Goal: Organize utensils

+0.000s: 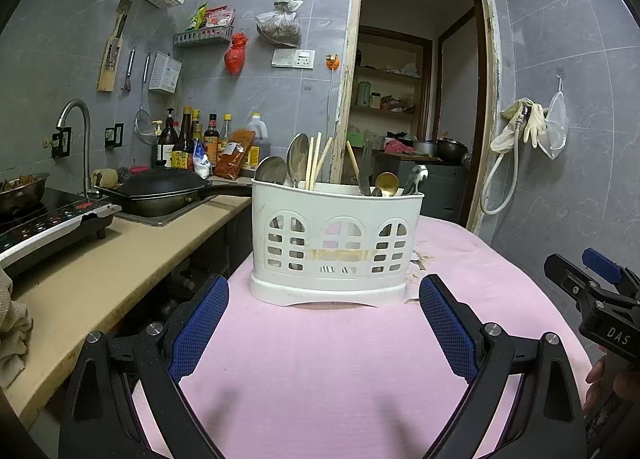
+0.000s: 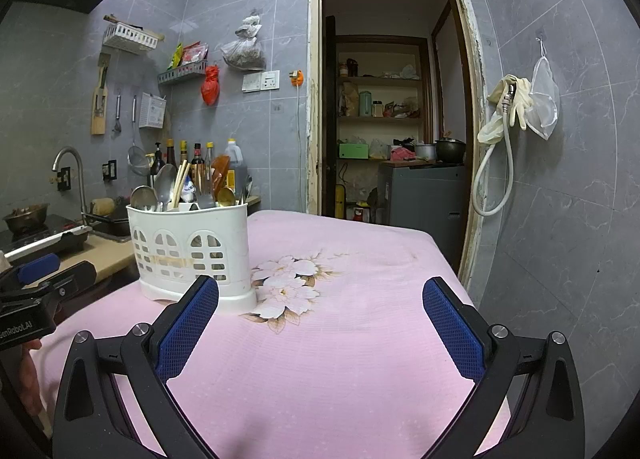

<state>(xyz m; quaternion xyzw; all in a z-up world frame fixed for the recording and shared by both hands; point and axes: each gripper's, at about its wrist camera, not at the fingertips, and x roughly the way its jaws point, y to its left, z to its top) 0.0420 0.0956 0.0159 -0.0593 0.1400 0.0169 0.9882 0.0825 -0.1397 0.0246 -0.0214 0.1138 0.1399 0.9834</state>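
Observation:
A white plastic utensil caddy (image 1: 336, 243) stands on the pink tablecloth (image 1: 320, 359). It holds steel spoons (image 1: 298, 159), wooden chopsticks (image 1: 316, 161), a fork (image 1: 366, 167) and a gold spoon (image 1: 387, 184). My left gripper (image 1: 324, 299) is open and empty, just in front of the caddy. My right gripper (image 2: 320, 299) is open and empty, with the caddy (image 2: 192, 247) ahead on its left. The right gripper also shows at the right edge of the left wrist view (image 1: 592, 291).
A beige counter (image 1: 120, 259) runs along the left with an induction cooker (image 1: 48, 227), a black pan (image 1: 160, 189) in the sink and sauce bottles (image 1: 208, 139). A doorway (image 2: 392, 119) opens behind the table. The cloth has a flower print (image 2: 288, 283).

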